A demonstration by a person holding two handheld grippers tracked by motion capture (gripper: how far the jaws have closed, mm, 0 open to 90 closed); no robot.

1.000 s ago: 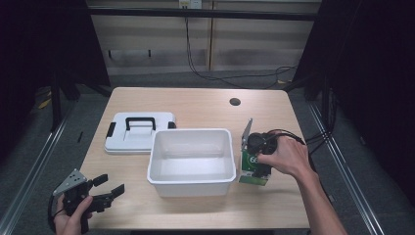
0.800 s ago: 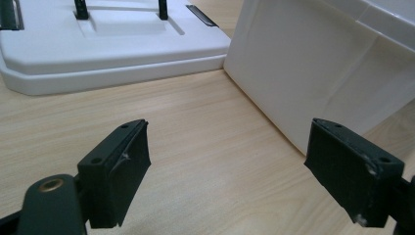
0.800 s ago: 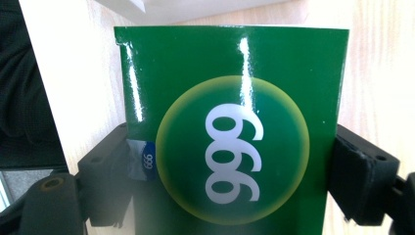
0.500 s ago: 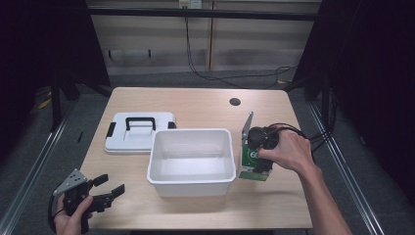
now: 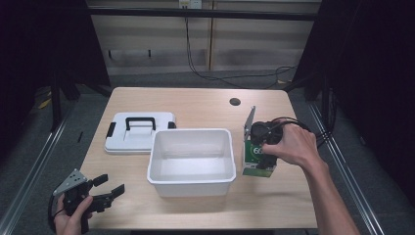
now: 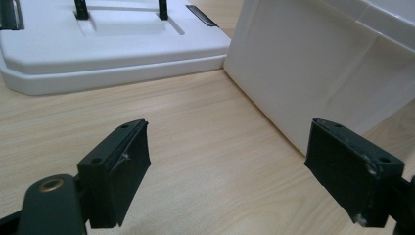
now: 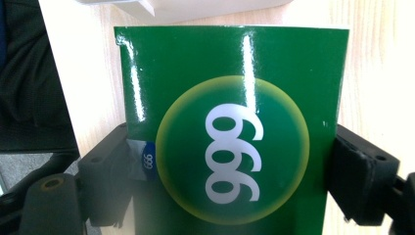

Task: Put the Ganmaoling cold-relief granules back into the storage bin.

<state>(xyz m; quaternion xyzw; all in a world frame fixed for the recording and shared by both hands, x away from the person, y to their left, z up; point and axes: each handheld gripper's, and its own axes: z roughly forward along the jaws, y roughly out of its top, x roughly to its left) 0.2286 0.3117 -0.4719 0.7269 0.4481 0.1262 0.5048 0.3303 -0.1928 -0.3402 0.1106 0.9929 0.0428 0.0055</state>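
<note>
A white plastic bin (image 5: 190, 161) stands in the middle of the wooden table (image 5: 195, 105). It is rectangular, with a thick rolled rim and smooth, slightly glossy walls, and its inside shows bare white plastic with nothing in it. In the left gripper view its outer wall (image 6: 313, 68) is plain and a little sloped. Behind the bin on the left lies its white lid (image 5: 138, 132), flat on the table, with a black handle on top and black clips at the ends; its near corner comes very close to the bin, and I cannot tell if they touch.

The green box (image 5: 257, 157) stands upright on the table just beside the right wall of the bin. It is a glossy cardboard carton with sharp edges; on its face there is a yellow-green circle with white digits (image 7: 234, 149). The right gripper (image 5: 265, 147) comes down on it from above, and its two black jaws are pressed against the opposite sides of the box, clamped on it (image 7: 234, 191).

The left gripper (image 5: 100, 193) is at the front left corner of the table, well apart from the bin. Its jaws are wide apart and hold nothing, above the pale wood grain (image 6: 227, 161).
</note>
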